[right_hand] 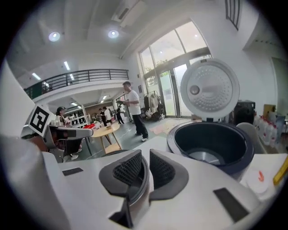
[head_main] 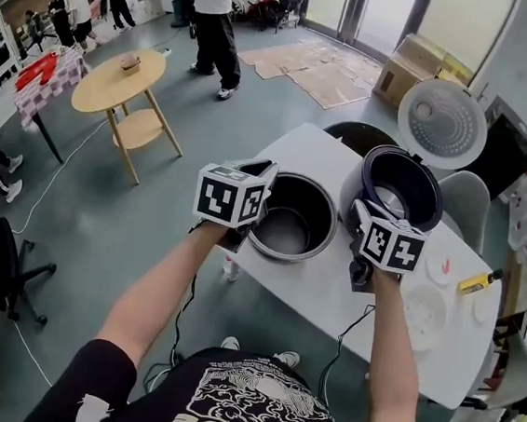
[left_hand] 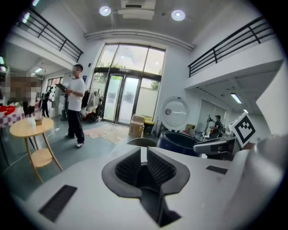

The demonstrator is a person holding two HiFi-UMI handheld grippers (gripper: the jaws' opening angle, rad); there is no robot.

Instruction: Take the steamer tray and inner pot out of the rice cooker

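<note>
Black shirt: white print, upside down, cut off, "ISTANCE".

Round wooden table (two-tiered) far left; flattened cardboard beyond.

The left gripper and right gripper grip the inner pot's rim.

Workshop hall: mezzanine railing, glass doors, cardboard boxes.
</note>
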